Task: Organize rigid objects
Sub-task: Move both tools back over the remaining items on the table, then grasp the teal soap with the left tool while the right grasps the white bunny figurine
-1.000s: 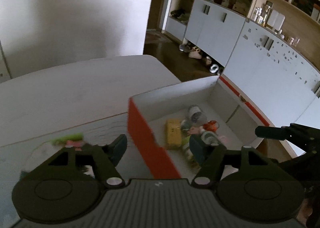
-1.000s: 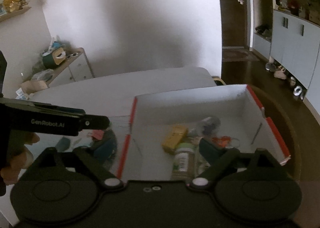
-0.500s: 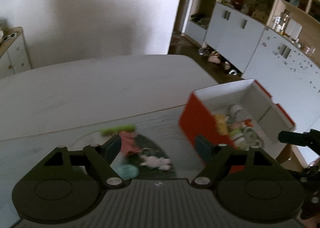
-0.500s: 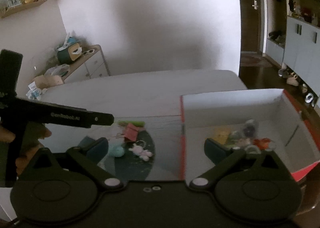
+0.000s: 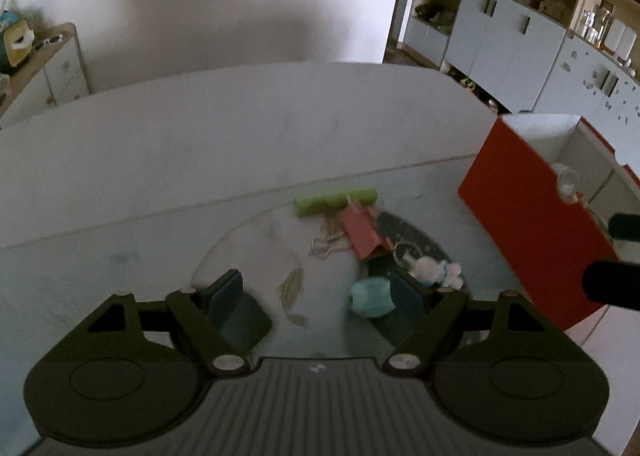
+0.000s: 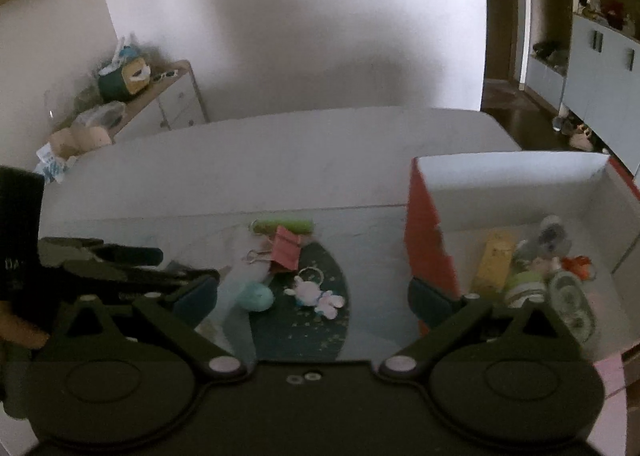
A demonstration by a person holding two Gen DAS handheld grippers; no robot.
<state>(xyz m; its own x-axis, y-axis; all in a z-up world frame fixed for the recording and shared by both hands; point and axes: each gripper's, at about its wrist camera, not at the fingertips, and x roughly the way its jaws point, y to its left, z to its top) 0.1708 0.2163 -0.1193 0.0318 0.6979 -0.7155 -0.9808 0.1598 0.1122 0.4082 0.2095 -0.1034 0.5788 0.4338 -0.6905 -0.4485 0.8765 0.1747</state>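
Observation:
Loose items lie on a glass-topped table: a green tube (image 5: 335,201) (image 6: 282,225), a pink binder clip (image 5: 363,231) (image 6: 285,247), a small plush keychain (image 5: 435,269) (image 6: 316,295) and a teal egg-shaped object (image 5: 371,298) (image 6: 256,296). A red box (image 5: 532,216) (image 6: 428,232) with a white inside stands to the right and holds several items, among them a yellow block (image 6: 494,262). My left gripper (image 5: 316,298) is open and empty, just before the teal object. My right gripper (image 6: 312,298) is open and empty above the keychain.
A dark round mat (image 6: 316,312) lies under the keychain. The table (image 5: 240,144) stretches away toward a white wall. A low dresser (image 6: 160,100) stands at the back left. Cabinets and shelves (image 5: 520,36) fill the right side of the room.
Both grippers have swung left, away from over the red box and toward the loose items on the mat. Both stay open and empty.

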